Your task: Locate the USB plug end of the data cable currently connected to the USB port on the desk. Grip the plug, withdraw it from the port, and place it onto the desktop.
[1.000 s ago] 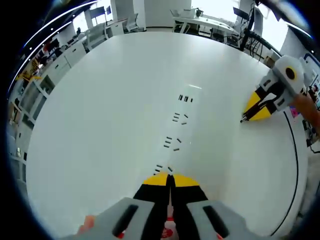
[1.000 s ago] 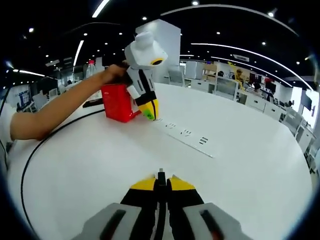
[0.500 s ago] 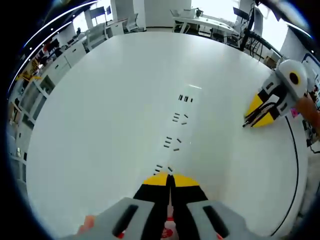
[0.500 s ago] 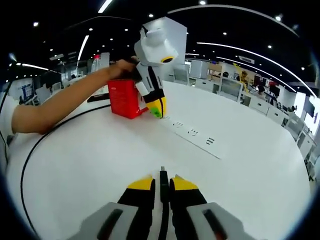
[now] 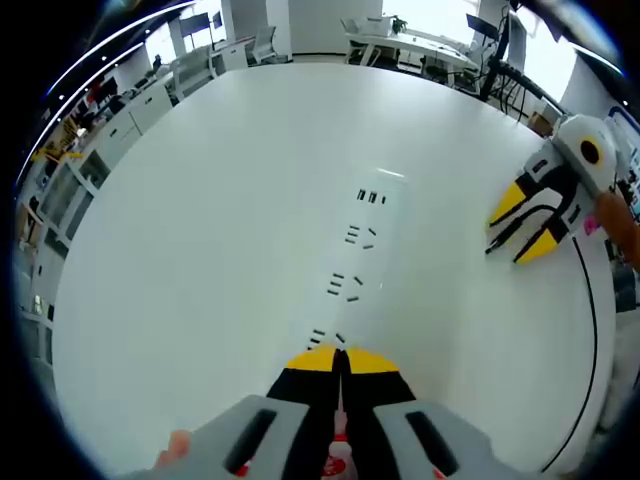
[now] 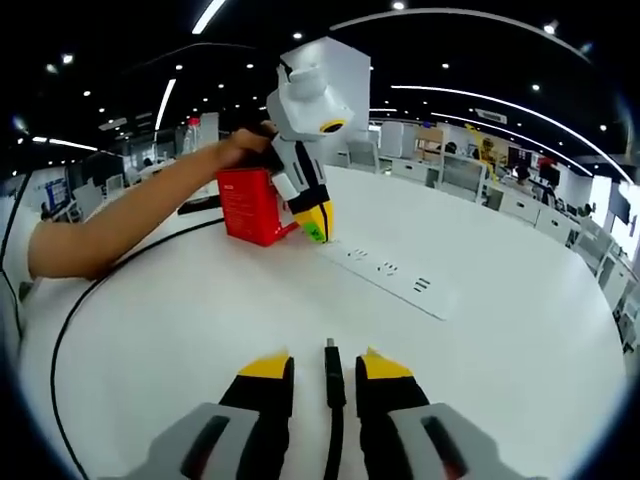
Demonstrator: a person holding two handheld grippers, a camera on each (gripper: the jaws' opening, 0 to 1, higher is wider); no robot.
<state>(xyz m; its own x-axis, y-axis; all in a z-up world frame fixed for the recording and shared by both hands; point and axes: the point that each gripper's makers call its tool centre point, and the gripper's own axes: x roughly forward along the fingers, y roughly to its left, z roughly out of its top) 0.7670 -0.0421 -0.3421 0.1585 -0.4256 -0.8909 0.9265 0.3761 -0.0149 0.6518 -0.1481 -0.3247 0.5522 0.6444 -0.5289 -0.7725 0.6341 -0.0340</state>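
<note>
Left gripper view: round white desk [image 5: 200,230], open office behind; one flush socket strip [image 5: 352,270]; left gripper [image 5: 340,362] jaws pressed together.

Right gripper view: one red box [image 6: 250,205]; right gripper [image 6: 327,367] spread, black USB plug [image 6: 332,365] lying between jaws on desk.

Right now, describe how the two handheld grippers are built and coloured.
Both match. Each has light grey moulded arms ending in black tongs capped with yellow pads, as on the right gripper and the left gripper. Seen from outside in the right gripper view, the left gripper carries a white housing with a yellow-ringed disc. The person's forearm is bare, with no sleeve.
</note>
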